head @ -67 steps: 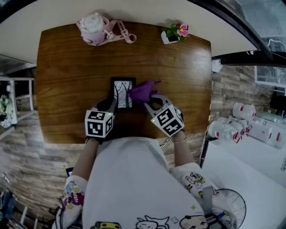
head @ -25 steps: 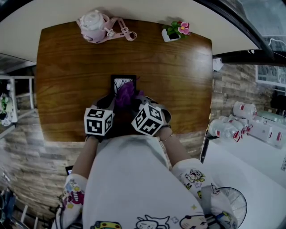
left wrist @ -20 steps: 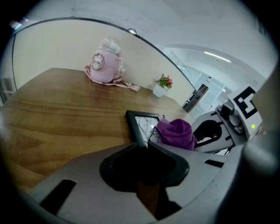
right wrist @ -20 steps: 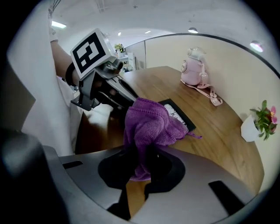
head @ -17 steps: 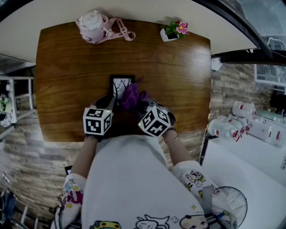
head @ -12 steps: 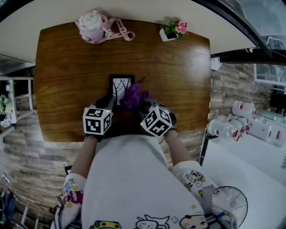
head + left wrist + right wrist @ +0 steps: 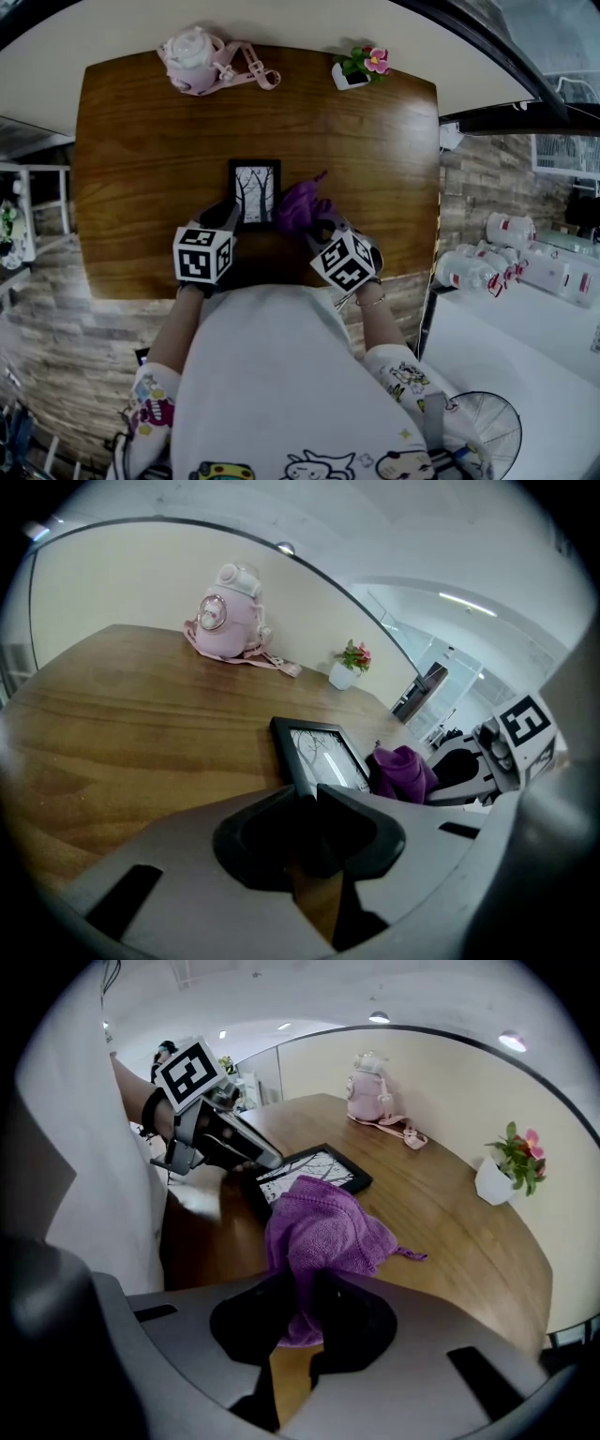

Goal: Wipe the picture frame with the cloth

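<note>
A small black picture frame (image 7: 255, 192) with a tree picture lies flat on the brown wooden table (image 7: 141, 169). My left gripper (image 7: 232, 219) is shut on the frame's near left corner (image 7: 298, 782) and keeps it down. A bunched purple cloth (image 7: 301, 204) rests on the table just right of the frame, with its edge by the frame's right side. My right gripper (image 7: 315, 225) is shut on the cloth's near end (image 7: 298, 1309). In the right gripper view the cloth (image 7: 323, 1232) hides part of the frame (image 7: 314, 1174).
A pink bottle with a strap (image 7: 197, 58) stands at the table's far left. A small white pot with flowers (image 7: 357, 67) sits at the far right. The table's near edge runs just under both grippers. White bottles (image 7: 497, 262) lie on the floor to the right.
My right gripper has dragged the purple cloth to the right, off the picture and onto the table beside the frame. The left gripper and the frame have stayed put.
</note>
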The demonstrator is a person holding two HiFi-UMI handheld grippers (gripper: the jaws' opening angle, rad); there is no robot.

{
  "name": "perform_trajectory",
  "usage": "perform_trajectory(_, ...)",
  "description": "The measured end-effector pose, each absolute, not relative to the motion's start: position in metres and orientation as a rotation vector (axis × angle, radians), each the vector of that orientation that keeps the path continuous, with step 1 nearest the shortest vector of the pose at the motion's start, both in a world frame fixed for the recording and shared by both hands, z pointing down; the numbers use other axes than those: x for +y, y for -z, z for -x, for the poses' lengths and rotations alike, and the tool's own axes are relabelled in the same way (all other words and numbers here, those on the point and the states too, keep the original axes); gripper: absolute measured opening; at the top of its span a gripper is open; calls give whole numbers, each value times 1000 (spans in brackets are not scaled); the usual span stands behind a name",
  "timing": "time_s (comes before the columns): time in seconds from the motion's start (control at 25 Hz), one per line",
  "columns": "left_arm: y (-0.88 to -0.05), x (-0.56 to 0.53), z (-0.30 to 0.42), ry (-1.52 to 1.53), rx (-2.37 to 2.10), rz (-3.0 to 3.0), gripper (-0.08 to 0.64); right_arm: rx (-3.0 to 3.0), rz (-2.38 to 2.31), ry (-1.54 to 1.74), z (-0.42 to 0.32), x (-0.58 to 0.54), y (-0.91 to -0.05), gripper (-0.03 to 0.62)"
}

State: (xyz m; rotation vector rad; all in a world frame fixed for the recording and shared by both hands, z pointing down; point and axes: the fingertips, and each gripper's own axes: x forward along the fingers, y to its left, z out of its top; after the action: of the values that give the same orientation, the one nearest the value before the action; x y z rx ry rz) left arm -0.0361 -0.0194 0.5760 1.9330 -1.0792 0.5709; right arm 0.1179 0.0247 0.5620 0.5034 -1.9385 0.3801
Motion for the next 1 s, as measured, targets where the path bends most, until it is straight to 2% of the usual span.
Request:
perform_trajectory(0.48, -562, -22, 40, -539, -1132, -1991, 69, -2015, -729, -468, -145, 13, -523, 48)
perform_trajectory(1.0, -504, -30, 58, -447, -1240, -2085, 68, -2101, -840, -344, -137, -6, -475, 48)
